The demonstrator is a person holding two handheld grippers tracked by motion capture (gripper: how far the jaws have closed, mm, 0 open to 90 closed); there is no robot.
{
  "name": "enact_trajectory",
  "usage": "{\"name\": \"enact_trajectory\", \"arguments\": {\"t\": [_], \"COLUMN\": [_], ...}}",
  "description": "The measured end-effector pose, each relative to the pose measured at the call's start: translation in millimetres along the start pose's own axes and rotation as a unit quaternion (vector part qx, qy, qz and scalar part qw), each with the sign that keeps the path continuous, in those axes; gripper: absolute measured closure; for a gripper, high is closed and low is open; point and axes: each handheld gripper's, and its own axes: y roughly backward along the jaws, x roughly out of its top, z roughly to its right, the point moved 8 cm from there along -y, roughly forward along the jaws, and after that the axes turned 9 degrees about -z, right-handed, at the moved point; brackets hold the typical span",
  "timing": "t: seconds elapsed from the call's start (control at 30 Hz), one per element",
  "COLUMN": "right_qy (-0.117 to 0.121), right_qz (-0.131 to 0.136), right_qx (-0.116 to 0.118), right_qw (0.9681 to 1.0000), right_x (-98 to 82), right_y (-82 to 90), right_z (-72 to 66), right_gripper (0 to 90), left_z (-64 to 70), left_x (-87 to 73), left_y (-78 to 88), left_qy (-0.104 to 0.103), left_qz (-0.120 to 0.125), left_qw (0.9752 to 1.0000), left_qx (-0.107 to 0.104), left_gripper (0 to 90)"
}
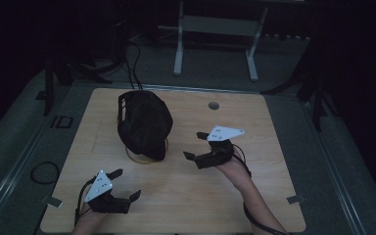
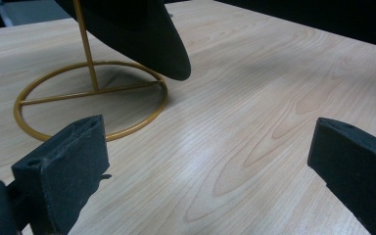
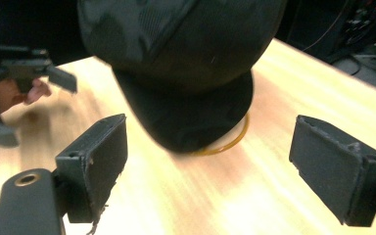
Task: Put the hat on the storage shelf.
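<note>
Two open claws on a wooden desk, a black cap on a gold stand ahead of them.

The left claw (image 1: 126, 184) sits low near the desk's (image 1: 254, 127) close edge, jaws spread wide with nothing between them; in the left gripper view the stand's (image 2: 90, 100) gold ring base lies on the wood just beyond its left jaw, the cap's brim overhanging it. The right claw (image 1: 196, 145) is also spread and empty, aimed at the black cap (image 1: 144, 123), which rests on the stand just ahead of its jaws, not touching. In the right gripper view the cap's brim hangs between the two jaws, farther off.
</note>
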Motion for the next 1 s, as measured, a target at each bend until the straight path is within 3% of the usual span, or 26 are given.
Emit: {"name": "enact_trajectory", "arguments": {"t": [0.13, 0.47, 1.0], "right_qy": [-0.008, -0.003, -0.015], "right_qz": [0.005, 0.001, -0.023], "right_qx": [0.003, 0.003, 0.009], "right_qw": [0.9999, 1.0, 0.9996], "right_x": [-16.3, -47.0, -99.2], "right_y": [-1.9, -0.7, -2.4], "right_z": [-1.8, -5.0, -9.1], "right_gripper": [14.1, 14.4, 14.8], "left_z": [0.0, 1.4, 2.1], "left_x": [-0.5, -1.2, -2.2], "left_y": [-0.4, -1.8, -2.4], "left_qy": [-0.001, -0.002, 0.001], "left_qz": [0.0, -0.003, -0.003], "left_qw": [1.0, 1.0, 0.9999], "left_qx": [0.0, -0.004, -0.011], "left_gripper": [2.0, 2.0, 2.1]}}
